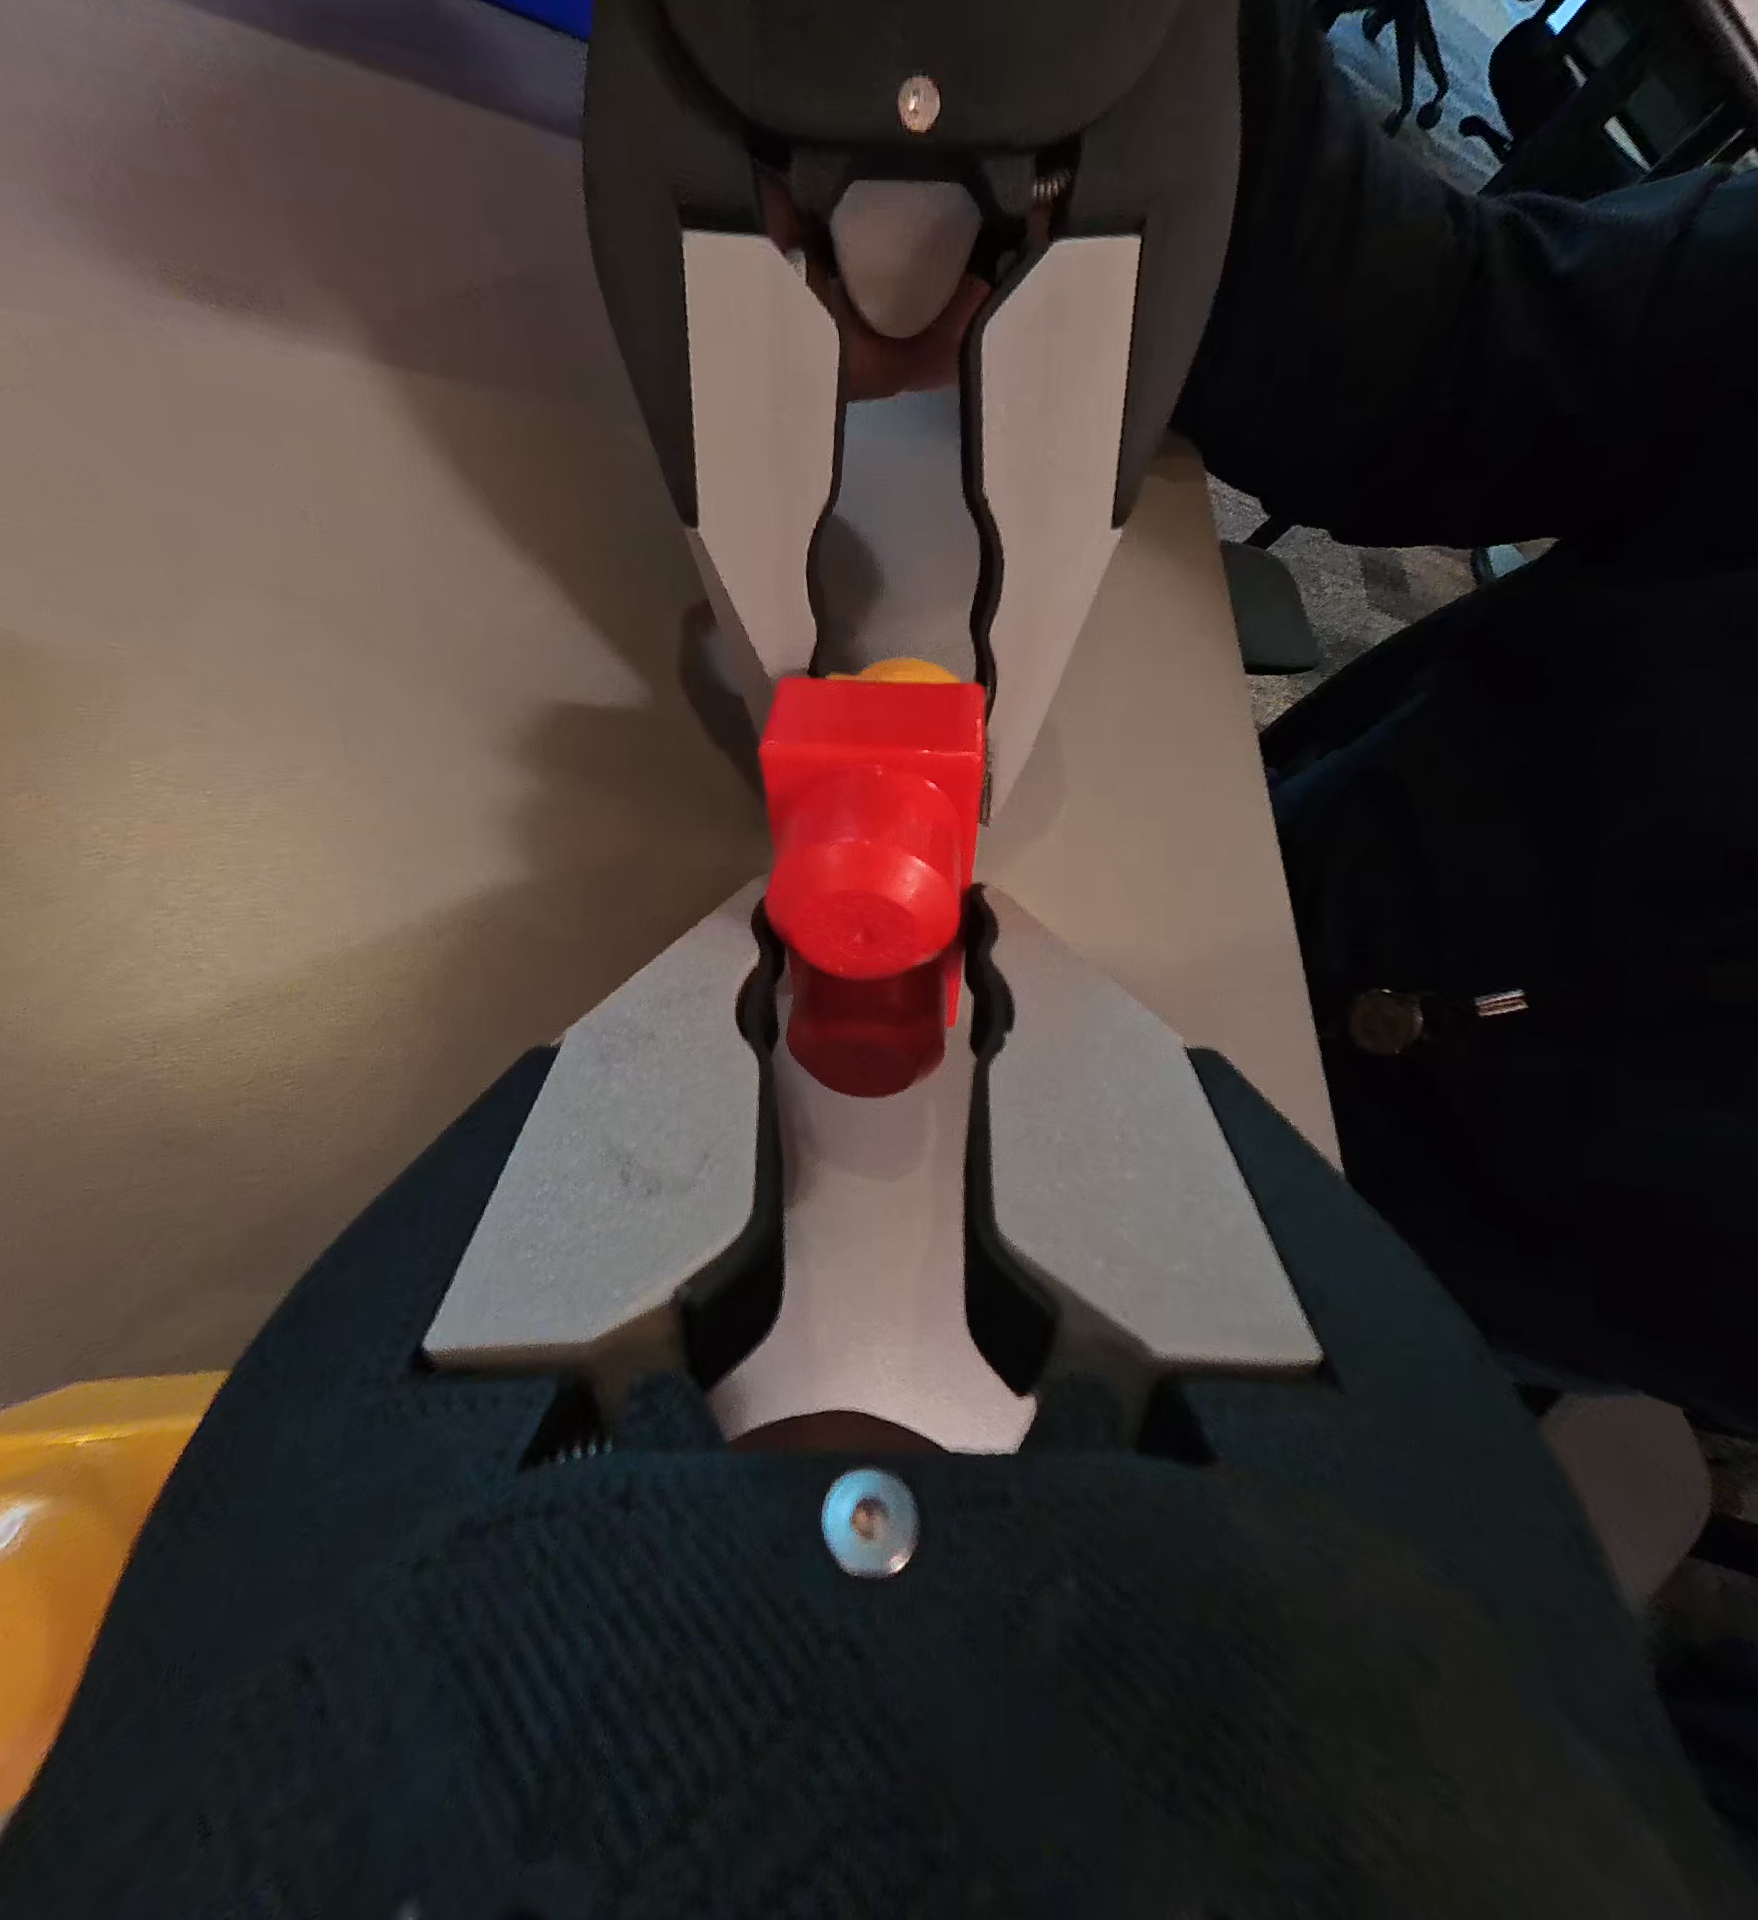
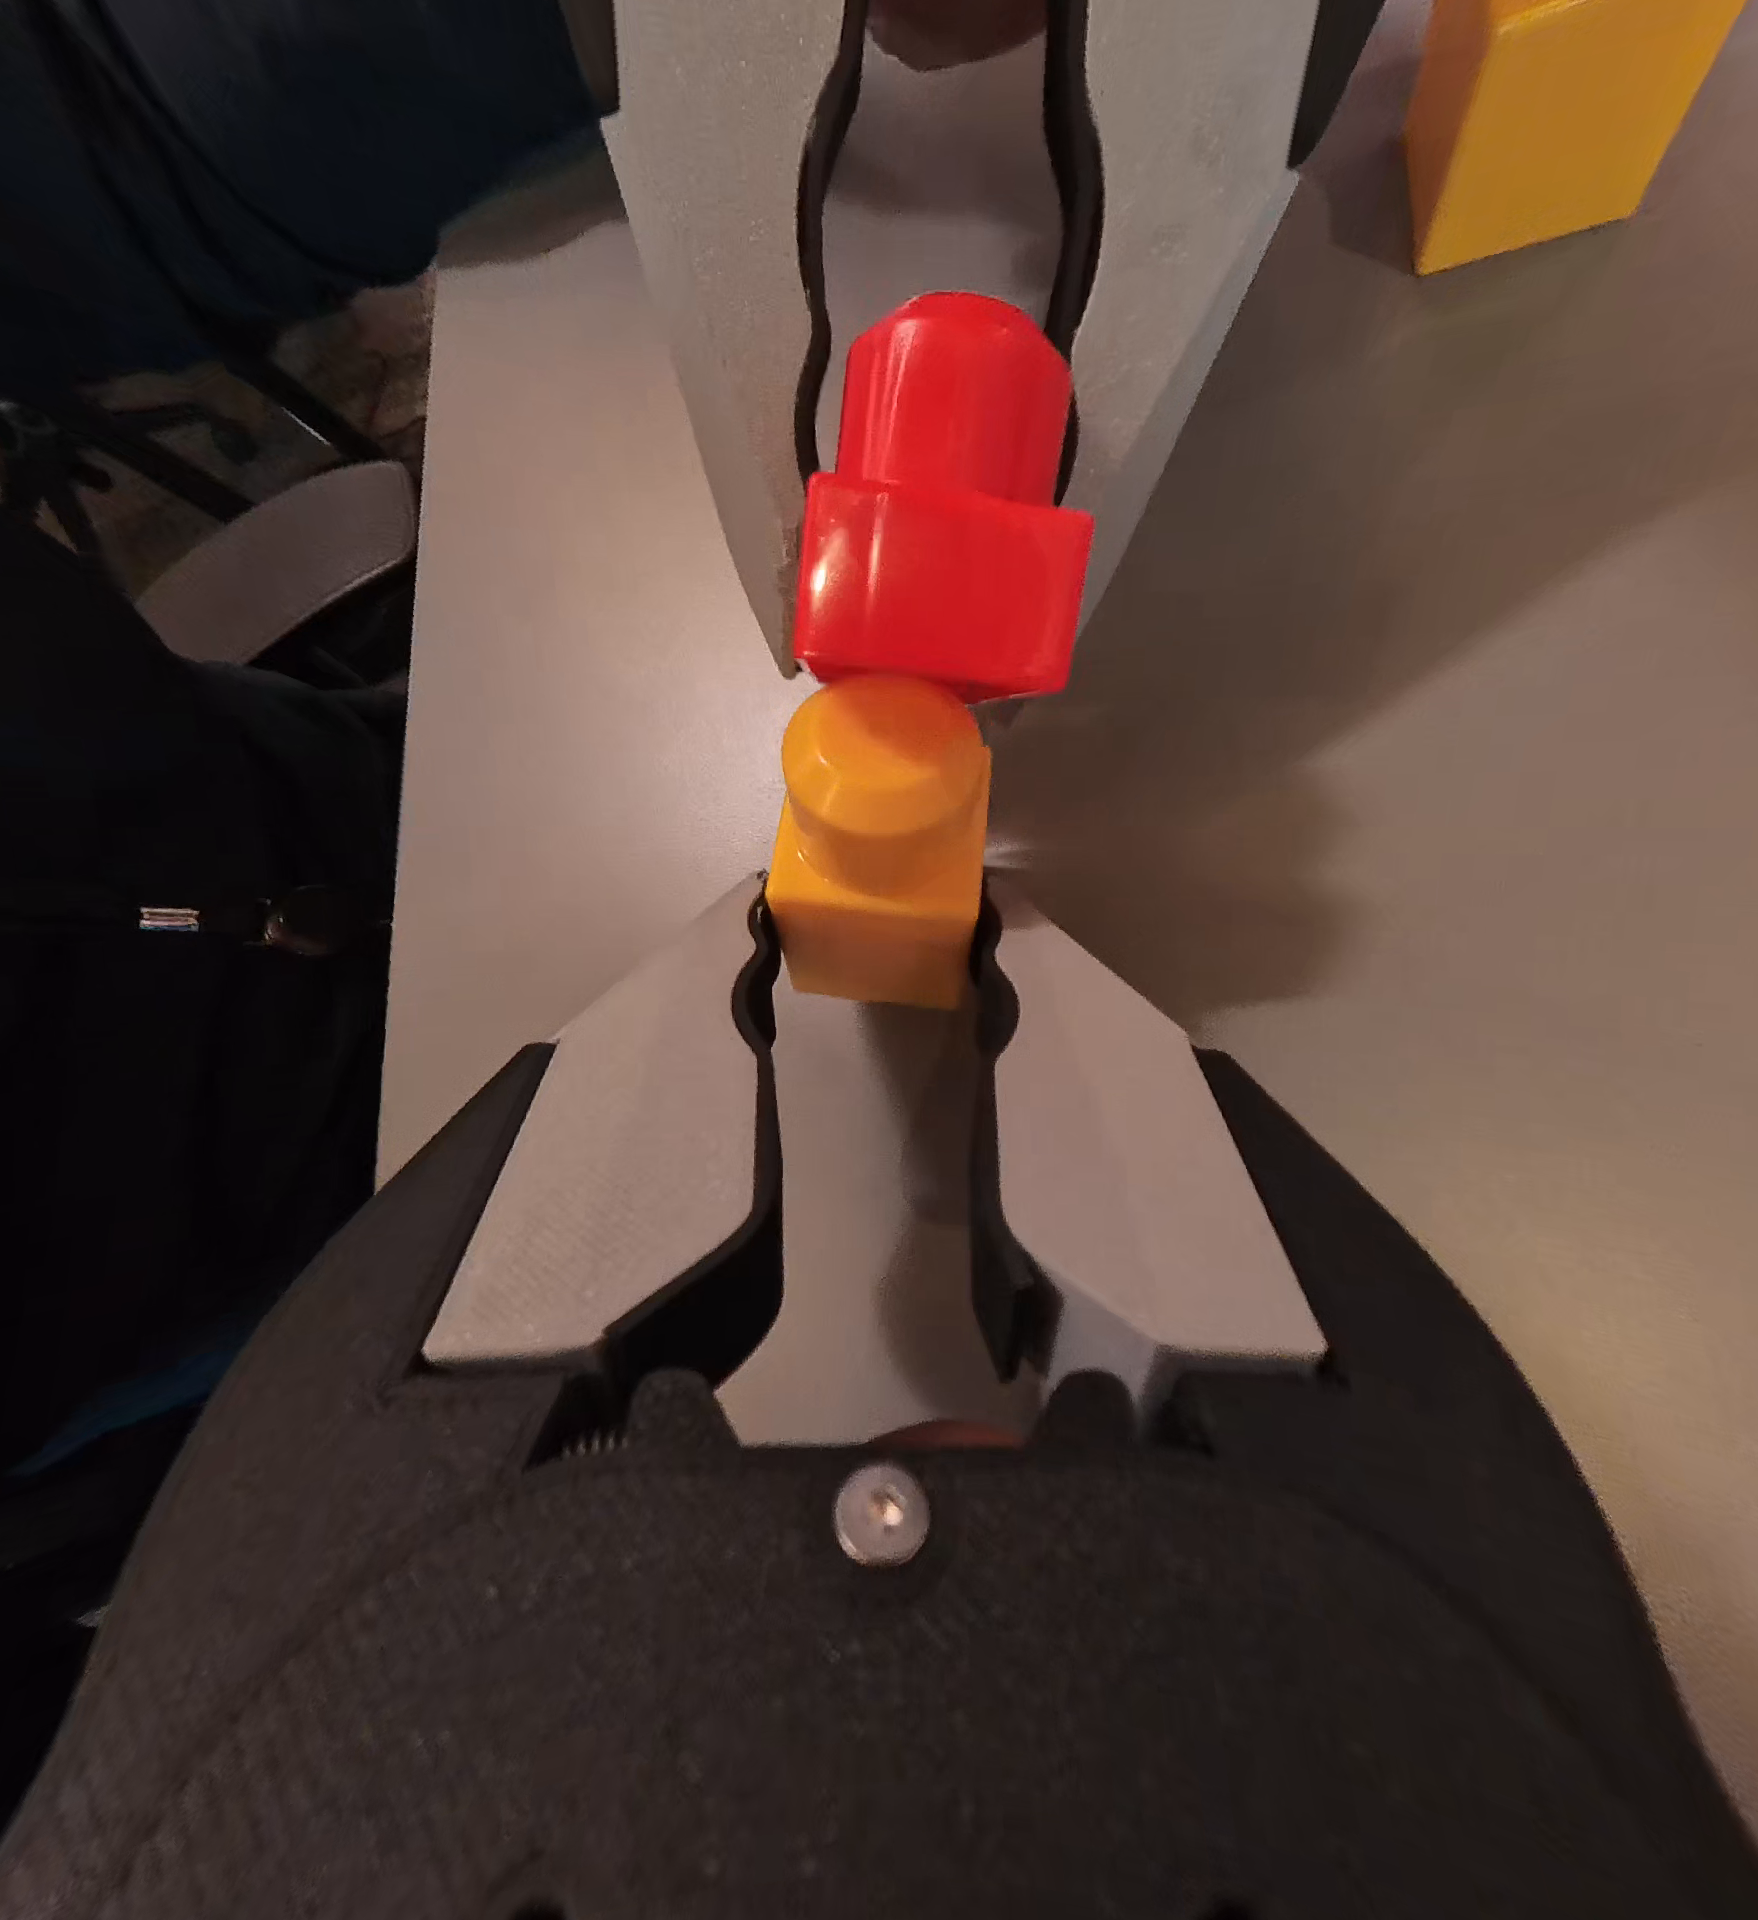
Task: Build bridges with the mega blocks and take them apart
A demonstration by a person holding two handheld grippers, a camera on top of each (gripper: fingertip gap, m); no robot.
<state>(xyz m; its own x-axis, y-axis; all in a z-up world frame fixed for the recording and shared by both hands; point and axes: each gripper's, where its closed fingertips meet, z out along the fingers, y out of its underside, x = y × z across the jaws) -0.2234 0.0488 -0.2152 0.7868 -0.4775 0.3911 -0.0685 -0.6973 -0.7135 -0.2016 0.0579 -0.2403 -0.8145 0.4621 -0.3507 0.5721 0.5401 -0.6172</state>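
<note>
1. The bench point(image 2: 1477, 831) was a pale, plain surface whose edge ran beside a person in dark clothing point(image 1: 1581, 727); office chairs point(image 1: 1426, 62) stood on a carpeted floor behind.
2. The left gripper point(image 1: 870, 935) was clamped on a red block point(image 1: 870, 821), its fingertips pressing the block's sides, with the stud pointing back toward its own camera.
3. The right gripper point(image 2: 870, 935) was clamped on a small orange-yellow block point(image 2: 875, 894), stud pointing forward.
4. The two grippers faced each other tip to tip above the bench.
5. In the right wrist view, the orange-yellow stud met the underside of the red block; whether it was seated inside could not be told.
6. A larger yellow block point(image 2: 1561, 125) stood on the bench, well apart from the held pair.
</note>
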